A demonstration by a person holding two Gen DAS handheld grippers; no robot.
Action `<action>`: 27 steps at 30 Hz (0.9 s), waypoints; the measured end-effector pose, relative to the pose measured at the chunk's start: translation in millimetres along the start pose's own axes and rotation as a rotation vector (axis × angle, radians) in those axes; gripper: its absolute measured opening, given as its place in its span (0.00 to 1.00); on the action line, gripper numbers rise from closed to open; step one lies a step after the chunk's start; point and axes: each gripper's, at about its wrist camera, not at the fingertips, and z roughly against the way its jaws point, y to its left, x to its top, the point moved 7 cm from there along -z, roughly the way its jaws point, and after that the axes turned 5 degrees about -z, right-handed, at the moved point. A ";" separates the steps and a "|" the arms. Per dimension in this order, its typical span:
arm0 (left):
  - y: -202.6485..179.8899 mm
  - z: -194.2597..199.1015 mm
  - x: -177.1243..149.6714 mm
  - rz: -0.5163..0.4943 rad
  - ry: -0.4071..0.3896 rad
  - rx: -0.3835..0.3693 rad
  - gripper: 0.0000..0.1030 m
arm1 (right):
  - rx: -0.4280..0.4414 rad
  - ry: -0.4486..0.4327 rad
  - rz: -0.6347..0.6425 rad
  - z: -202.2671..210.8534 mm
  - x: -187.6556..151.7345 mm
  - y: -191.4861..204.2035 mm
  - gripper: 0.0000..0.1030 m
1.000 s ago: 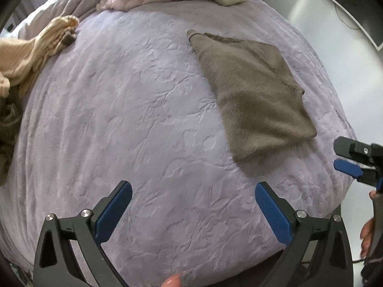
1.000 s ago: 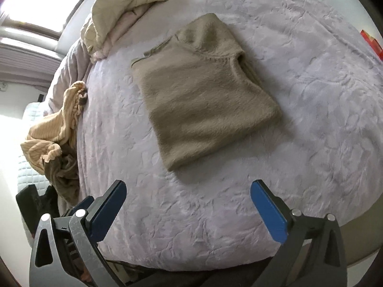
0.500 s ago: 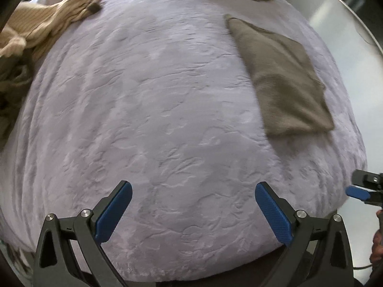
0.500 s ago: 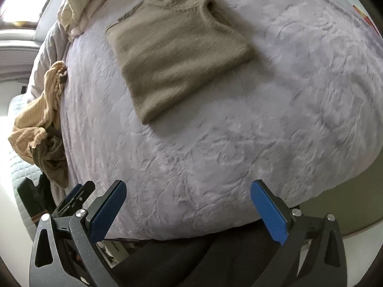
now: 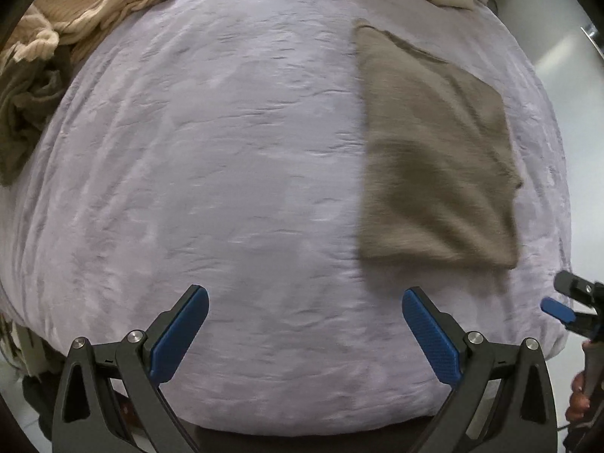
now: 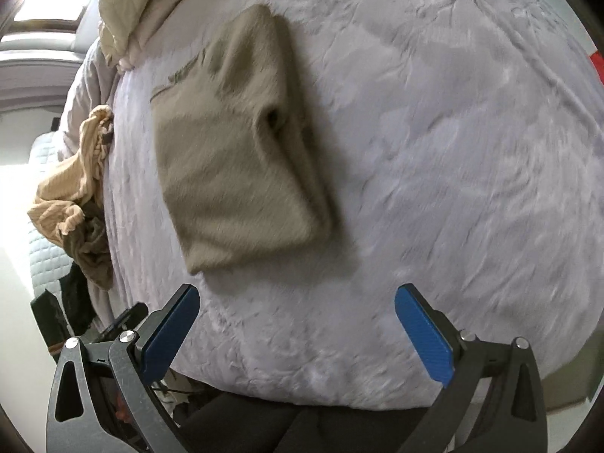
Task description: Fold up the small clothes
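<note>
On the bed: a lilac embossed cover (image 5: 234,173) is spread, and a taupe fleece garment (image 6: 234,151) is laid on it, folded into a rough rectangle.
Garment position: it is seen right of centre in the left wrist view (image 5: 434,158), near the bed's front edge.
Left gripper (image 5: 304,334): held empty above the cover, jaws spread wide, nothing touched.
Right gripper (image 6: 296,330): likewise spread wide and empty, hovering just short of the garment's near corner.
Unfolded pile: tan ribbed clothing (image 5: 87,11) is heaped at the far left edge.
Risk: if the thick fleece is pinched by one layer only, the fold is likely to be dragged open.
Second risk: blur suggests motion; a hasty reach could snag the cover.
</note>
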 end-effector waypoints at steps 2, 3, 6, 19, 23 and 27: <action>-15.4 2.6 1.9 -0.018 -0.012 0.014 1.00 | 0.025 0.019 0.007 -0.9 10.3 -5.8 1.00; -21.7 3.8 2.6 -0.027 -0.016 0.023 1.00 | 0.030 0.030 0.012 -2.0 16.7 -9.3 1.00; -29.5 4.3 5.9 -0.010 -0.010 0.039 1.00 | 0.008 0.037 0.070 -5.3 31.8 -13.2 1.00; -28.6 -22.8 44.5 -0.025 -0.008 0.038 1.00 | 0.062 -0.021 0.128 -11.3 94.1 2.8 1.00; -27.6 -34.9 60.9 -0.009 -0.021 -0.010 1.00 | 0.099 -0.016 0.122 -18.9 117.2 11.4 1.00; -29.8 -54.5 70.2 -0.017 0.014 -0.033 1.00 | 0.155 -0.075 0.119 -18.3 139.8 25.8 1.00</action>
